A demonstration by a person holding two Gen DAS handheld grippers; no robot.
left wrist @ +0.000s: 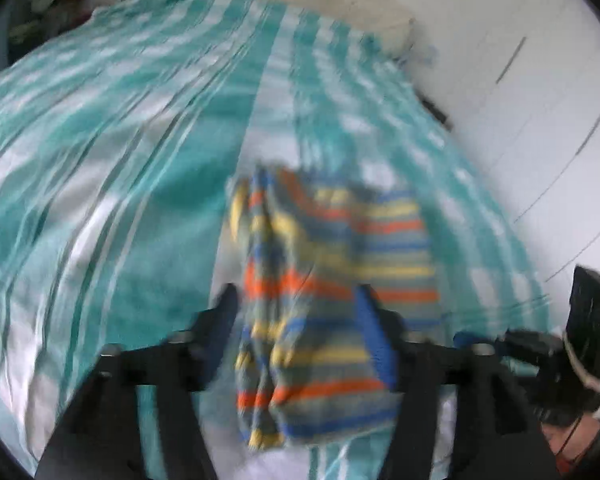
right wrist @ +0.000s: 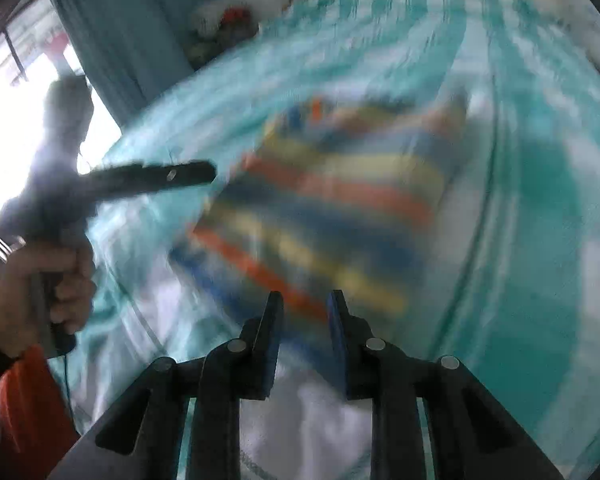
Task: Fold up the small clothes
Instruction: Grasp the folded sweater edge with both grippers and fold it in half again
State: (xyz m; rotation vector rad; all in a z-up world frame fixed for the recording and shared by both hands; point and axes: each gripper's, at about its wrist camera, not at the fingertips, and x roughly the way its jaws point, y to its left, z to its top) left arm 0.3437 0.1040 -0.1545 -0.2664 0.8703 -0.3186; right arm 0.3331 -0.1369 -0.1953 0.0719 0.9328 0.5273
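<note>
A small garment point(left wrist: 332, 280) striped in orange, yellow, blue and grey lies bunched on the teal-and-white striped bedspread point(left wrist: 100, 160). My left gripper point(left wrist: 296, 300) stands wide open just over it. Its fingers straddle the garment's left part and the pads do not press it. In the right wrist view the same garment point(right wrist: 332, 200) is blurred and lies beyond my right gripper point(right wrist: 305, 304), whose jaws stand a narrow gap apart at the cloth's near edge with nothing clamped. The left gripper's finger point(right wrist: 152, 178) and the hand holding it point(right wrist: 52, 280) show at the left.
The bedspread point(right wrist: 540, 240) fills both views. A pile of mixed items point(left wrist: 60, 4) sits beyond the bed's far corner. White cupboard doors point(left wrist: 540, 100) run along the right side. A teal curtain point(right wrist: 140, 20) and a bright window point(right wrist: 4, 120) are at the left.
</note>
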